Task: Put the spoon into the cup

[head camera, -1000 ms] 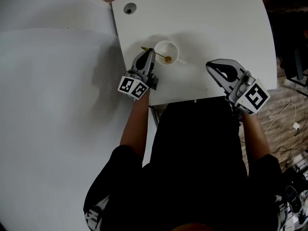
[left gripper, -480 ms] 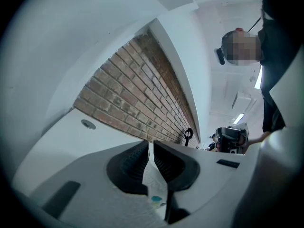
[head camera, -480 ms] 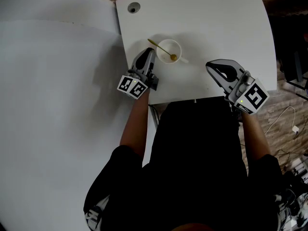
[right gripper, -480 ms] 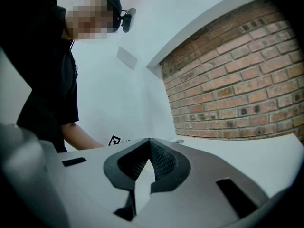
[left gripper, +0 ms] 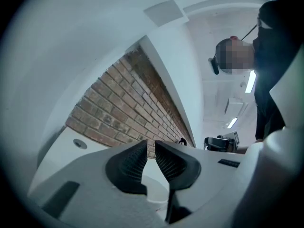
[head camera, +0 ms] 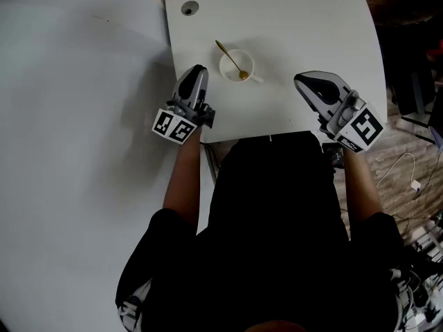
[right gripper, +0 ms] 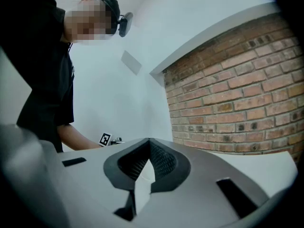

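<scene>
Grippers sit nearest me: the left gripper (left gripper: 151, 148) has its jaws slightly apart and empty, its cube (head camera: 173, 126) showing black square markers. The right gripper (right gripper: 149, 146) has its jaws closed on nothing. Farther out on the white desk (head camera: 311, 26), the gold spoon (head camera: 230, 59) stands in the white cup (head camera: 224, 68), its handle leaning over the rim.

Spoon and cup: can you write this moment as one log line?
spoon: in cup, handle leaning out | left gripper: open, empty | right gripper: shut, empty
</scene>
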`<state>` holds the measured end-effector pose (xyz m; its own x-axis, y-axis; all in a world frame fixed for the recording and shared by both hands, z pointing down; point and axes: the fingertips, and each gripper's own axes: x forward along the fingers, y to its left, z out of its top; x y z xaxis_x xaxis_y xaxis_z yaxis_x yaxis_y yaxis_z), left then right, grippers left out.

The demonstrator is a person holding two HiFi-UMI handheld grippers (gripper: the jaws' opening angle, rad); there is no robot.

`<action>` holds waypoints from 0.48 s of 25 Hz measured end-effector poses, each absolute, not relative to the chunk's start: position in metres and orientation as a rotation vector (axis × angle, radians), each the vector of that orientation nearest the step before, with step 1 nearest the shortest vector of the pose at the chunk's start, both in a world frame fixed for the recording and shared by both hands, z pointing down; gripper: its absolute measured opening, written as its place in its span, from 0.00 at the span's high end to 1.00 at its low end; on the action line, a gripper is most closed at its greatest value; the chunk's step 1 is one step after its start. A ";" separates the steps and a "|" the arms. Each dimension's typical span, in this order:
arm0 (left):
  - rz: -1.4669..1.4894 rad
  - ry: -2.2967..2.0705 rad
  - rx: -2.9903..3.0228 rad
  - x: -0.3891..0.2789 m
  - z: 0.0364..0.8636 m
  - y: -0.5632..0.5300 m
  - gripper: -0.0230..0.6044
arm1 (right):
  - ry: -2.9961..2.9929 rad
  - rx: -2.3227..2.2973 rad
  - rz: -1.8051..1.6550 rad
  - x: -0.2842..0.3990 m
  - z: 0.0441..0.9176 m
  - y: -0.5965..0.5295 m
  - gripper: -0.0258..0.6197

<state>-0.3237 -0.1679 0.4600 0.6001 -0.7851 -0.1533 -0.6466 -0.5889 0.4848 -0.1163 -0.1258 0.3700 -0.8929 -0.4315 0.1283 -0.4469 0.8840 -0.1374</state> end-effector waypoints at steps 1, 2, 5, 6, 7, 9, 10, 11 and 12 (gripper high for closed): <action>-0.516 -1.142 2.466 -0.324 0.451 -0.164 0.89 | -2.973 0.696 0.234 -0.114 0.362 -0.124 0.95; -0.530 -1.135 2.484 -0.323 0.441 -0.161 0.89 | -2.990 0.697 0.218 -0.113 0.352 -0.122 0.95; -0.580 -1.100 2.537 -0.321 0.409 -0.149 0.90 | -3.035 0.685 0.151 -0.107 0.325 -0.111 0.95; -0.596 -1.084 2.556 -0.320 0.399 -0.145 0.91 | -3.046 0.683 0.119 -0.105 0.317 -0.108 0.95; -0.610 -1.065 2.578 -0.318 0.389 -0.140 0.92 | -3.054 0.683 0.083 -0.102 0.310 -0.104 0.95; -0.627 -1.014 2.630 -0.311 0.370 -0.131 0.93 | -3.060 0.696 0.006 -0.092 0.298 -0.098 0.95; -0.629 -0.987 2.660 -0.306 0.361 -0.125 0.94 | -3.058 0.709 -0.032 -0.084 0.291 -0.096 0.95; -0.628 -0.960 2.690 -0.300 0.353 -0.120 0.94 | -3.054 0.727 -0.067 -0.075 0.285 -0.094 0.95; -0.626 -0.934 2.717 -0.293 0.344 -0.114 0.94 | -3.049 0.750 -0.095 -0.065 0.279 -0.093 0.95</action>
